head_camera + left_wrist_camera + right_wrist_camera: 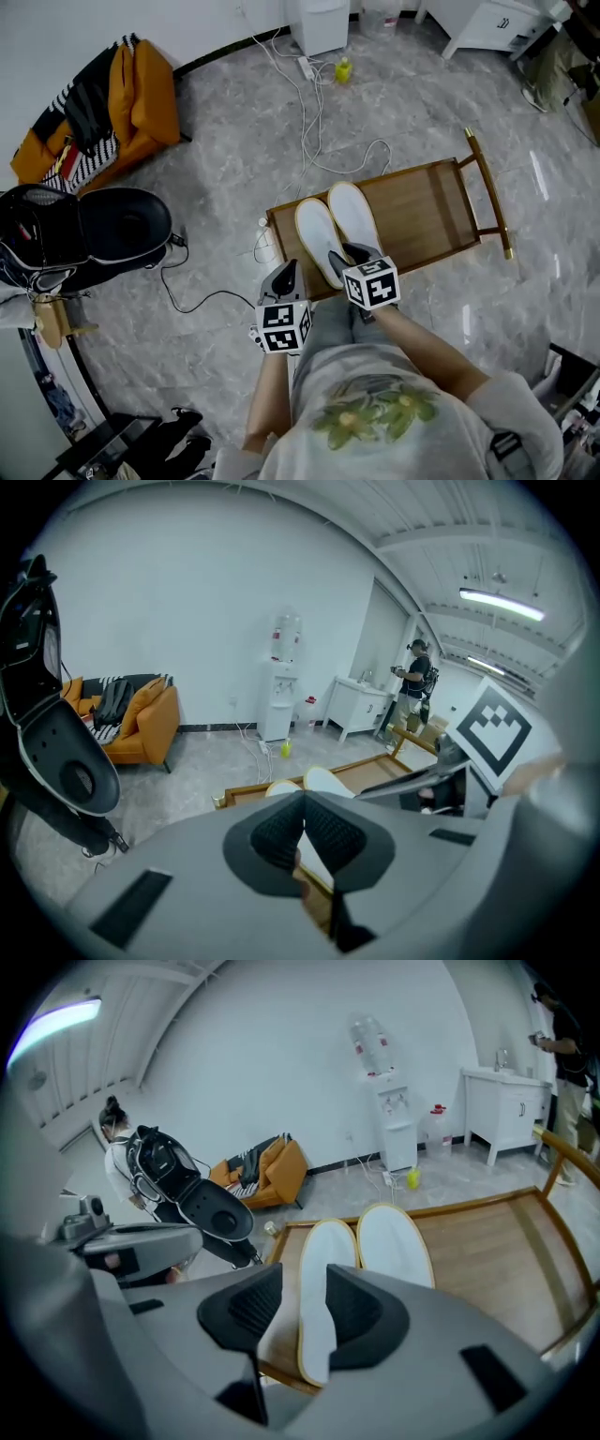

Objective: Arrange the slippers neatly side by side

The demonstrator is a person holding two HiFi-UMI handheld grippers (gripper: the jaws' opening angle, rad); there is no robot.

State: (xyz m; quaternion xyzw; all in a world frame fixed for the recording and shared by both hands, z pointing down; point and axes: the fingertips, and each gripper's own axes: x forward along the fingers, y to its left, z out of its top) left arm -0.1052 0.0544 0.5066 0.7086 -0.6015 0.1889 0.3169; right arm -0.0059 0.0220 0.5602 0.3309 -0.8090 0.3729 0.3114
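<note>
Two white slippers with pale yellow edging lie sole-up and side by side on the left end of a low wooden rack [431,211]. The left slipper [317,236] touches the right slipper [354,216] along its length. My right gripper [352,253] hovers at the left slipper's heel end. In the right gripper view it [303,1290] stands open, and the left slipper [326,1246] shows in the gap without touching the pads, the right slipper [394,1239] beside it. My left gripper [289,273] is off the rack's near left corner, its pads together and holding nothing [303,808].
An orange sofa [131,94] and a black scooter [94,230] stand to the left. White cables [309,122] run over the grey floor from a water dispenser [319,23], with a yellow bottle [343,69] nearby. A white cabinet [487,19] stands far right. A person [415,672] stands in the distance.
</note>
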